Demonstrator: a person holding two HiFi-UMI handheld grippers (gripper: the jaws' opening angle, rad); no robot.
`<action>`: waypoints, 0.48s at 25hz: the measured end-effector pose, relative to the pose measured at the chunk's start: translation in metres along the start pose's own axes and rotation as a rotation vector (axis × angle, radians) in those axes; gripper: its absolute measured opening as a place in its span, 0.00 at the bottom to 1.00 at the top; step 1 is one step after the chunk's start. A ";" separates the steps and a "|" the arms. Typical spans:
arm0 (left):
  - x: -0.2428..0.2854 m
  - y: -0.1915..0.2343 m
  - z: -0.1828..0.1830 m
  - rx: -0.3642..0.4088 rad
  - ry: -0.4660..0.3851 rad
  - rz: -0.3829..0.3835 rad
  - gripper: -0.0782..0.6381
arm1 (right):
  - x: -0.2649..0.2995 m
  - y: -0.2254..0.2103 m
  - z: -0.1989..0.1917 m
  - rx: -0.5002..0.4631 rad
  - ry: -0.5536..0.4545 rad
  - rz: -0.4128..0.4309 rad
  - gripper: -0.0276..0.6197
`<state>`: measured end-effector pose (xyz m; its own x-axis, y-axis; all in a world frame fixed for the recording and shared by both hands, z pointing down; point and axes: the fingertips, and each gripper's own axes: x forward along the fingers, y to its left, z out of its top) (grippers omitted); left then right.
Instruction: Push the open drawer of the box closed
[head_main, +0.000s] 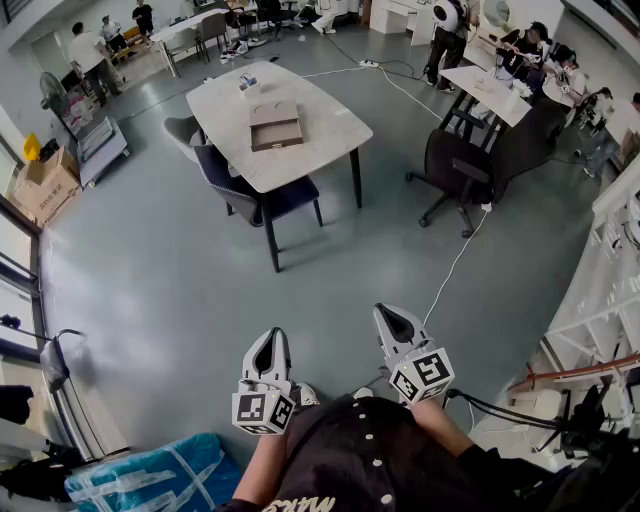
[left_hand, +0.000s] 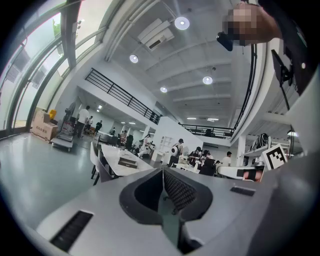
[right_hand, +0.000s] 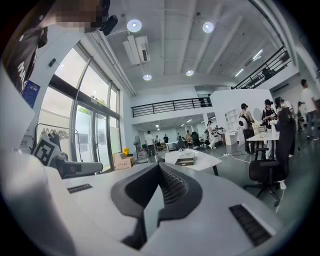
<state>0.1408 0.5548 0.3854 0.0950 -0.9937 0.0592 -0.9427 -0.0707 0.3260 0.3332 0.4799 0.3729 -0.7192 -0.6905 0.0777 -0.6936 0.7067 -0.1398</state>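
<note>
The brown box (head_main: 275, 125) lies on a white table (head_main: 320, 135) far ahead across the grey floor, its shallow drawer showing open toward me. It is small in the left gripper view, box (left_hand: 127, 161), and in the right gripper view, box (right_hand: 186, 160). My left gripper (head_main: 270, 341) and right gripper (head_main: 385, 316) are held close to my body, pointing forward, well short of the table. Both have their jaws pressed together with nothing between them, as seen on the left gripper (left_hand: 163, 171) and the right gripper (right_hand: 159, 165).
A dark blue chair (head_main: 255, 195) and a grey chair (head_main: 180, 130) stand at the table's near side. A black office chair (head_main: 455, 170) and a white cable (head_main: 450, 270) lie to the right. A blue bag (head_main: 150, 475), cardboard boxes (head_main: 45, 185) and people working at the back.
</note>
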 end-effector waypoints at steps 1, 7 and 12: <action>0.001 0.000 0.000 0.001 0.000 -0.001 0.13 | 0.001 0.000 -0.001 0.000 0.001 0.000 0.04; 0.001 0.002 -0.001 0.000 0.006 -0.005 0.13 | 0.002 0.002 -0.002 -0.002 0.005 0.000 0.04; 0.000 0.006 0.000 -0.007 0.010 -0.005 0.13 | 0.006 0.007 -0.004 -0.006 0.017 0.003 0.04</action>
<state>0.1353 0.5544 0.3873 0.1032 -0.9924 0.0667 -0.9398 -0.0754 0.3332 0.3243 0.4814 0.3763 -0.7221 -0.6854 0.0939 -0.6913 0.7100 -0.1340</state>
